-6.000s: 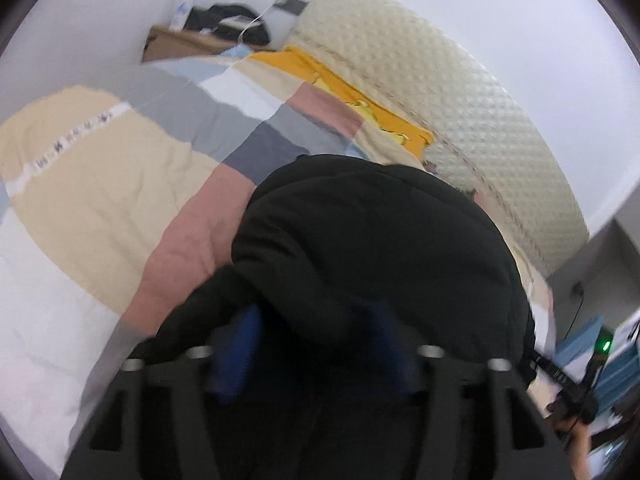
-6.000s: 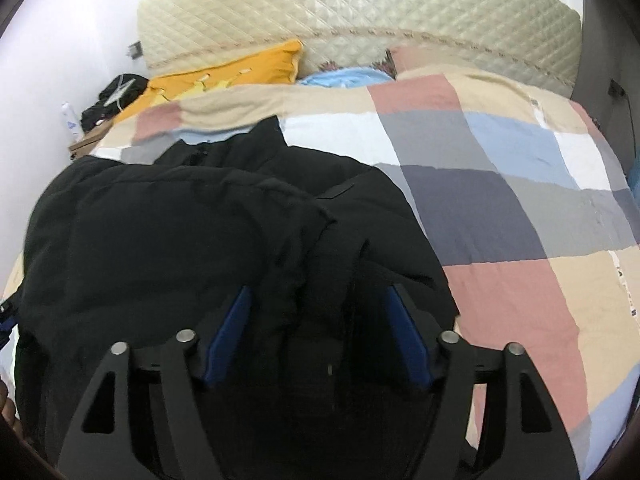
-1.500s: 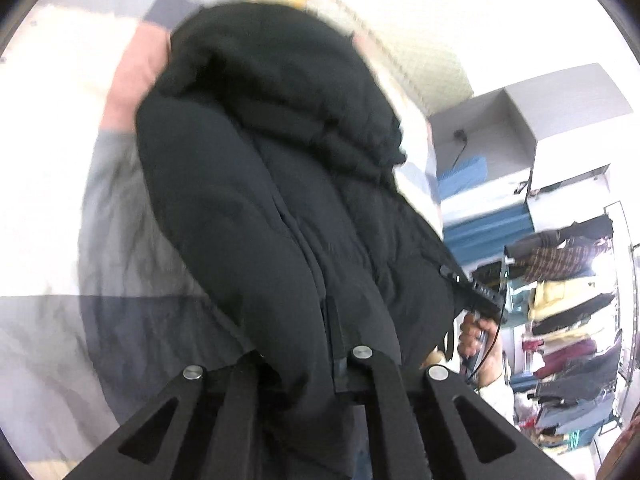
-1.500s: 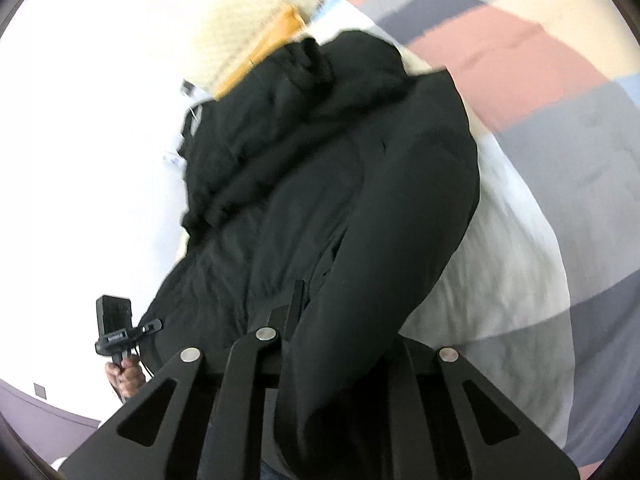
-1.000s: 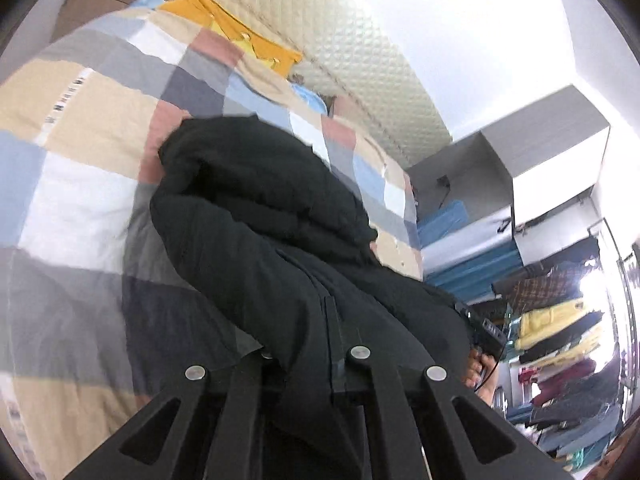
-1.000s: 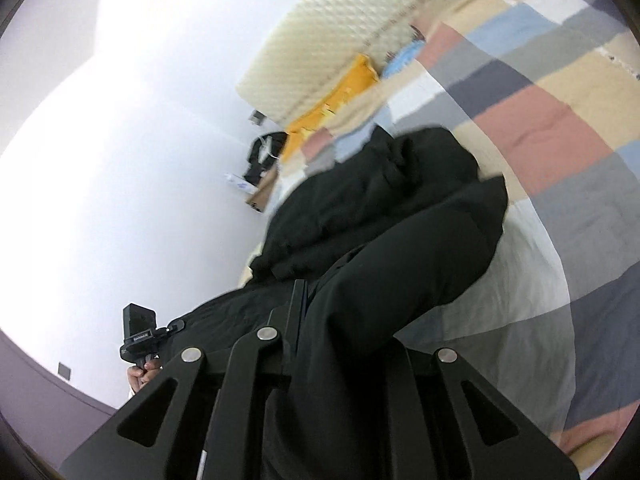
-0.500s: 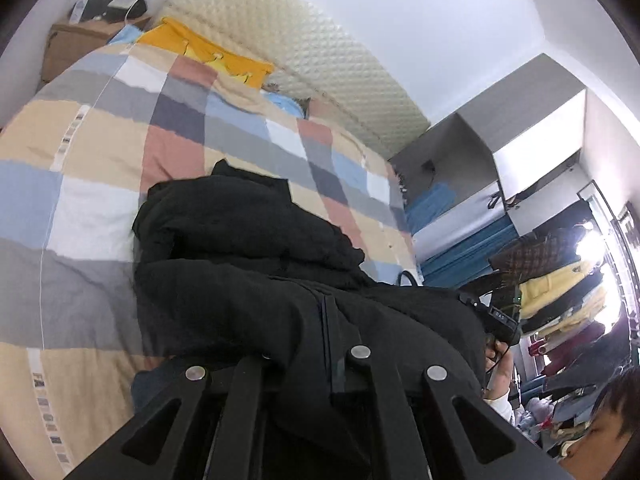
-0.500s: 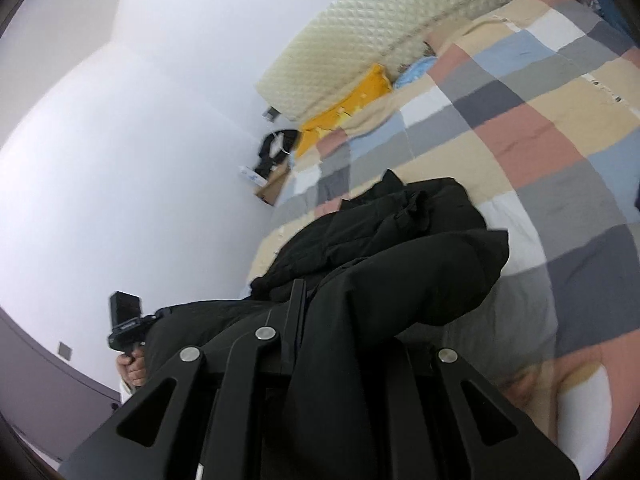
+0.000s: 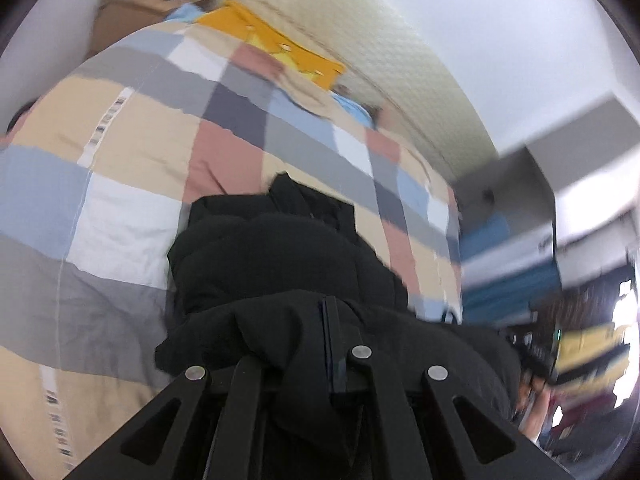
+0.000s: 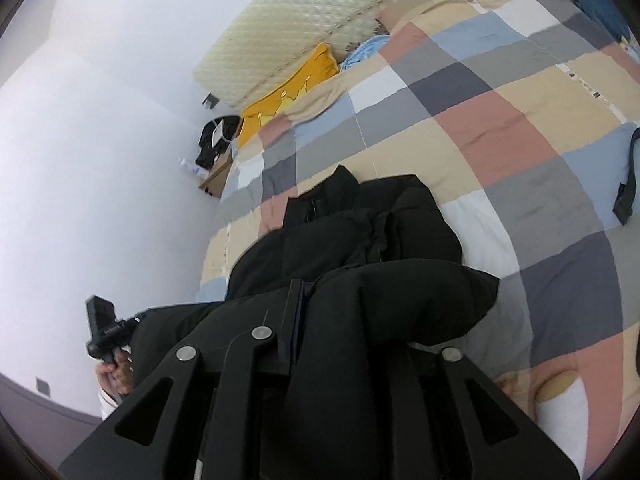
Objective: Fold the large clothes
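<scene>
Patchwork quilt (image 10: 500, 128) under black puffy jacket (image 10: 360, 240), folded double, bulky, creased.

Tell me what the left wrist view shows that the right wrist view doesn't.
Left wrist view only: a grey cabinet and blurred hanging clothes at its right edge. Right wrist view only: a hand holding the other tool, and a black strap on the bed. Both: the black jacket, patchwork quilt, yellow pillow and quilted headboard.

A bed (image 10: 500, 128) is covered by a checked quilt (image 10: 460, 92). A black padded jacket (image 10: 360, 232) is spread on it, a yellow pillow (image 10: 288, 92) and a blue one (image 10: 366, 50) at the headboard (image 10: 320, 12), a black strap (image 10: 628, 176) near the edge.
</scene>
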Tool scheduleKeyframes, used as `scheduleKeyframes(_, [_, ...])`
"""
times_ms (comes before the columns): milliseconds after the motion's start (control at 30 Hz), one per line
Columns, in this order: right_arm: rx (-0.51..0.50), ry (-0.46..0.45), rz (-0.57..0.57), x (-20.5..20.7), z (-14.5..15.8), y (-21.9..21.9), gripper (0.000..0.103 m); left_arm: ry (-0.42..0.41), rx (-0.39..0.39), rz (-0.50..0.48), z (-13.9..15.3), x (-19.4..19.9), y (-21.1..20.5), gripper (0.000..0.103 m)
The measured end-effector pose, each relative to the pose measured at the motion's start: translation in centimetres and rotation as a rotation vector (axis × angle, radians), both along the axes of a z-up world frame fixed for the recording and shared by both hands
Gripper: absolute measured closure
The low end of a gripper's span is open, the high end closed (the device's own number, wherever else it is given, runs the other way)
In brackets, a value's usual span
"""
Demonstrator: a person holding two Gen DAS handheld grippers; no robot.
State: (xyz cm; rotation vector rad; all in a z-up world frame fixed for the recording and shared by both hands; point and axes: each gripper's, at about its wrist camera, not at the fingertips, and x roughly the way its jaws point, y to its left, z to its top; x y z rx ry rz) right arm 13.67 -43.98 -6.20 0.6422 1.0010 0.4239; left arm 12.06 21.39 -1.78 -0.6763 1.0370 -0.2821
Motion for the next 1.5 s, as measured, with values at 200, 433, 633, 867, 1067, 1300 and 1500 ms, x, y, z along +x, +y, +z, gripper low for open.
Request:
scheduleKeyframes(200, [-0.002, 0.009, -0.054, 2.9, -0.7, -0.5, 0.082, 0.022, -0.022, 0.038, -1.6, 3.8, -0.3, 0.097])
scheduleKeyframes(433, [-0.047, 0.077, -0.065, 8.1, -3.9, -0.9, 0.083, 0.098, 0.020, 0.088, -4.1, 9.2, -1.3, 0.097])
scheduleKeyframes(633, [-0.172, 0.146, -0.064, 13.9, -6.9, -0.1, 0.083, 0.143, 0.076, 0.146, -6.6, 13.5, -2.4, 0.096])
scheduleKeyframes(867, [-0.142, 0.243, -0.087, 19.1, -14.4, -0.5, 0.082, 0.290, 0.118, 0.177, -11.6, 18.2, -3.1, 0.095])
scheduleKeyframes(1067, [-0.070, 0.281, -0.098, 21.5, -18.8, -0.4, 0.081, 0.338, 0.017, 0.186, -14.4, 21.4, -2.6, 0.095])
scheduleKeyframes(1300, [-0.037, 0.318, -0.086, 25.0, -22.0, -0.1, 0.081, 0.340, -0.016, 0.207, -17.8, 24.7, -2.8, 0.094])
scheduleKeyframes(1500, [0.015, 0.356, -0.097, 26.3, -23.6, 0.2, 0.078, 0.349, -0.042, 0.203, -18.7, 25.5, -2.4, 0.094])
